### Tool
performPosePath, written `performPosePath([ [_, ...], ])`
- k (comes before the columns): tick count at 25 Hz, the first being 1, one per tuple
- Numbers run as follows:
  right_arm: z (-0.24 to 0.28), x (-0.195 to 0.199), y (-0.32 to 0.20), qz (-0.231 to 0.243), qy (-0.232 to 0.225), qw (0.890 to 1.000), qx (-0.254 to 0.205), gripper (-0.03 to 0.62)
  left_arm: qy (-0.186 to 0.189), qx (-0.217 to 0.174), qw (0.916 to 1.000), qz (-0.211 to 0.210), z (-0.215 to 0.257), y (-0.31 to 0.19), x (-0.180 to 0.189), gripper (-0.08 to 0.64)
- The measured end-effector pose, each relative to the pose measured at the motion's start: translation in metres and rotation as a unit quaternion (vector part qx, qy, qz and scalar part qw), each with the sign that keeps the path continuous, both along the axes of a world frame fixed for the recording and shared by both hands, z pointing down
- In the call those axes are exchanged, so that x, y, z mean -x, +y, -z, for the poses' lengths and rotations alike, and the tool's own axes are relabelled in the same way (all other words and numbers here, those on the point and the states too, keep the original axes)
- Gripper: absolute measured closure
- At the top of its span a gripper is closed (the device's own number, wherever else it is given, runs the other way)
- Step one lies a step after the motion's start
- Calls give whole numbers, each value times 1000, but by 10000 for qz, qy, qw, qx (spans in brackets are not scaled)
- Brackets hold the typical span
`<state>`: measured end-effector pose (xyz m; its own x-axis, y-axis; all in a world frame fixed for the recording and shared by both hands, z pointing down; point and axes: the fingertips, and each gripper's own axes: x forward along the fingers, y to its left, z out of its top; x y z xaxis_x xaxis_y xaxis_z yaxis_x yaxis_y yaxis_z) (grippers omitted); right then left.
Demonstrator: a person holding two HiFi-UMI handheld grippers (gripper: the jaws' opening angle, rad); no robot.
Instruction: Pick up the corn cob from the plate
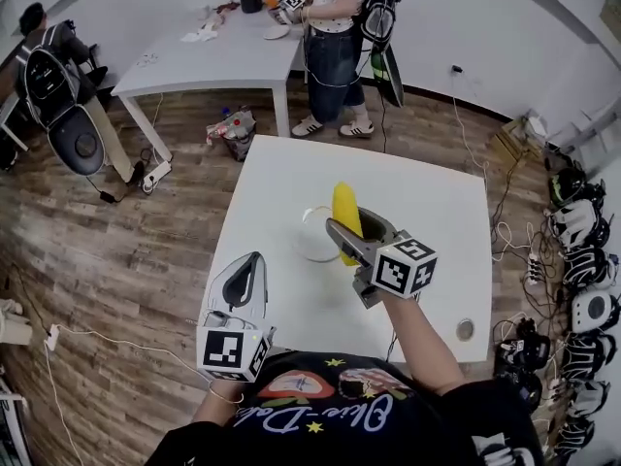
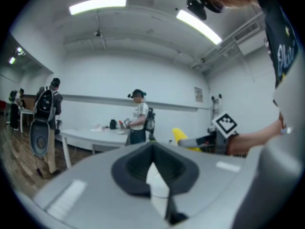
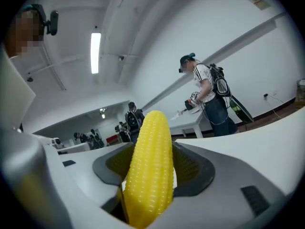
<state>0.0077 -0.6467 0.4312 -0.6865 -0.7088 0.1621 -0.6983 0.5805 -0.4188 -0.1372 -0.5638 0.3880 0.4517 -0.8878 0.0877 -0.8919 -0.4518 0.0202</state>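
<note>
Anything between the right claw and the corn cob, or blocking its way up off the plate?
Nothing visible does. The right claw grips the yellow plastic corn cob directly, above the pale round plate, with open air over it.

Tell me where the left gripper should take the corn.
Grip the free tip half of the corn, which sticks out beyond the right gripper that is shut on its lower half. Bring the left gripper in from its own side, jaws across the cob: that stretch is bare, round and narrow enough to span.
</note>
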Motion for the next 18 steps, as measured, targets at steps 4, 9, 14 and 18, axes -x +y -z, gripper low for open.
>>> performPosePath([
  [4, 47, -16, 38, -320, -609, 9953, -682, 330, 49, -22, 9998, -168, 4, -11, -11, 574],
  [9, 66, -34, 81, -761, -786, 9867, -1205, 330, 44, -14, 9992, -403, 5, -20, -25, 574],
  [14, 65, -53, 102, -1021, -611, 9829, -1406, 330, 1, -44, 9983, -574, 5, -18, -43, 574],
  [18, 67, -57, 103, -1107, -732, 9809, -1424, 330, 0, -52, 9981, -620, 3, -16, -48, 574],
])
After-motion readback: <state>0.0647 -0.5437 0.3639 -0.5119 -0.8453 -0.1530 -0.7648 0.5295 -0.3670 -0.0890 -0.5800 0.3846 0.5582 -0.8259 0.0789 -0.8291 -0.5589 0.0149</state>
